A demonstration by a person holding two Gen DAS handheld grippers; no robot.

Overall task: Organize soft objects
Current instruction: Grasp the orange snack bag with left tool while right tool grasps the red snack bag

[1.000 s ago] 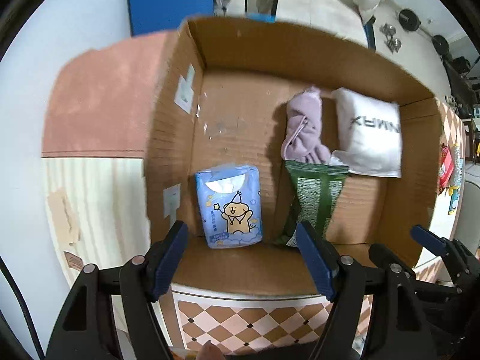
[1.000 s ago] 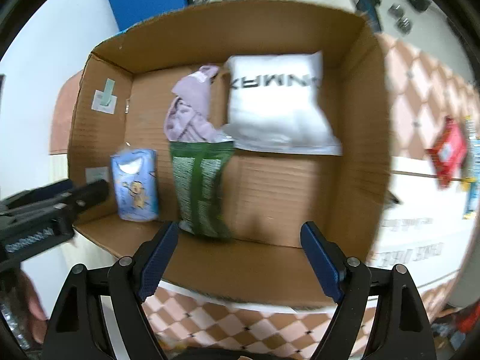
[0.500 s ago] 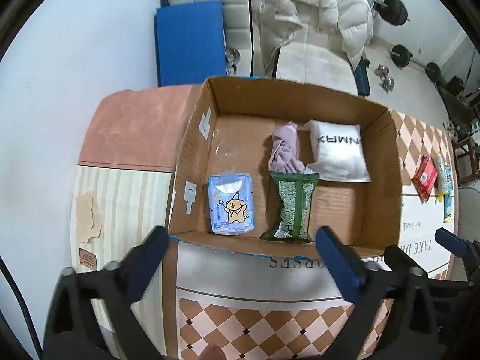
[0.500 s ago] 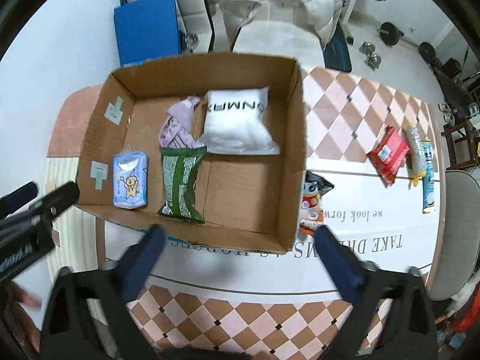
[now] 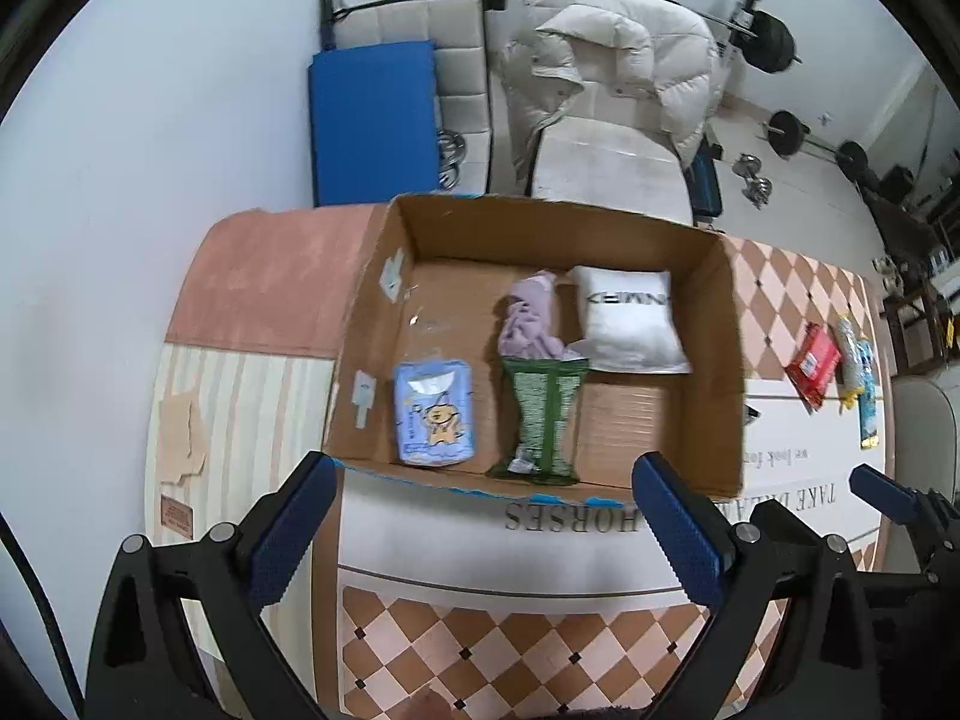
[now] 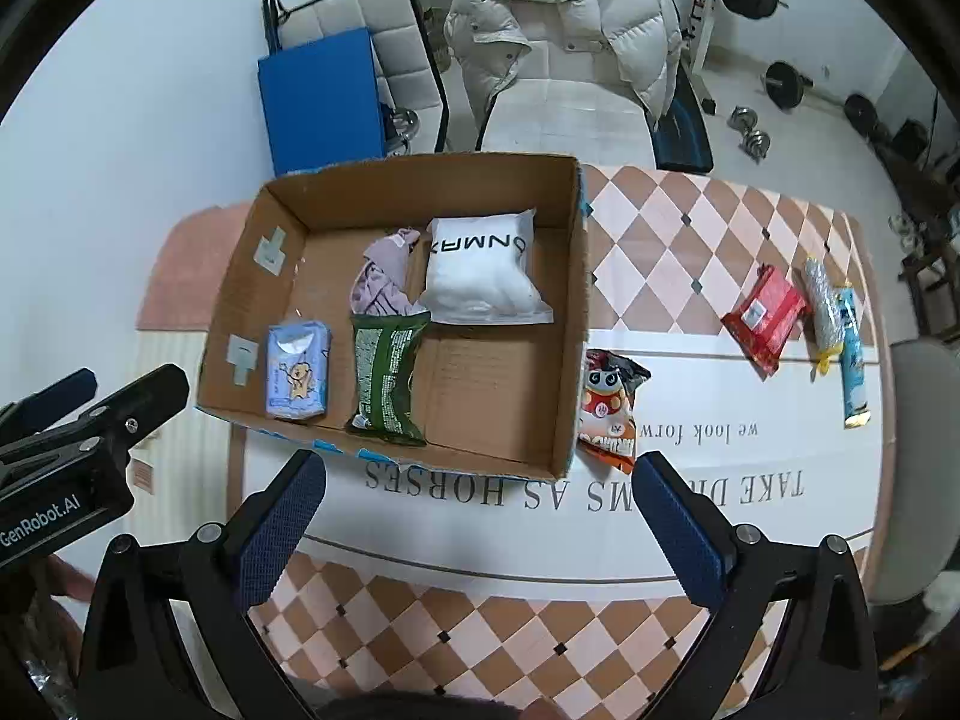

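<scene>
Both hand-held grippers have pulled well back from the cardboard box (image 6: 396,324) over the last second: a moment ago they hung low over its inside, and now the whole box and the counter (image 6: 540,540) around it are in sight. The left hand-held gripper (image 5: 480,516) has its jaws wide apart and holds nothing; the right hand-held gripper (image 6: 474,516) is likewise spread and empty.

Inside the box, four soft things lie in a loose row. The blue tissue pack (image 6: 298,371) sits near the box's left wall, at the front. Just right of it is the green snack bag (image 6: 386,378), and behind that, touching its top edge, the lilac cloth (image 6: 384,282). The white pillow pack (image 6: 483,273) lies against the cloth's right side, toward the back wall. The right front part of the box floor is bare.

That retreat reads as the end of a placing step, probably with the contents now settled, and a turn toward the next pickup. Outside the box, the cartoon snack bag (image 6: 609,408) rests against the box's right wall. Farther right of the box, well apart from it, lie the red packet (image 6: 763,318), a silver-wrapped packet (image 6: 823,306) and a blue stick pack (image 6: 852,354). The task looks partly done; the cartoon bag seems the nearest candidate for the right gripper.
</scene>
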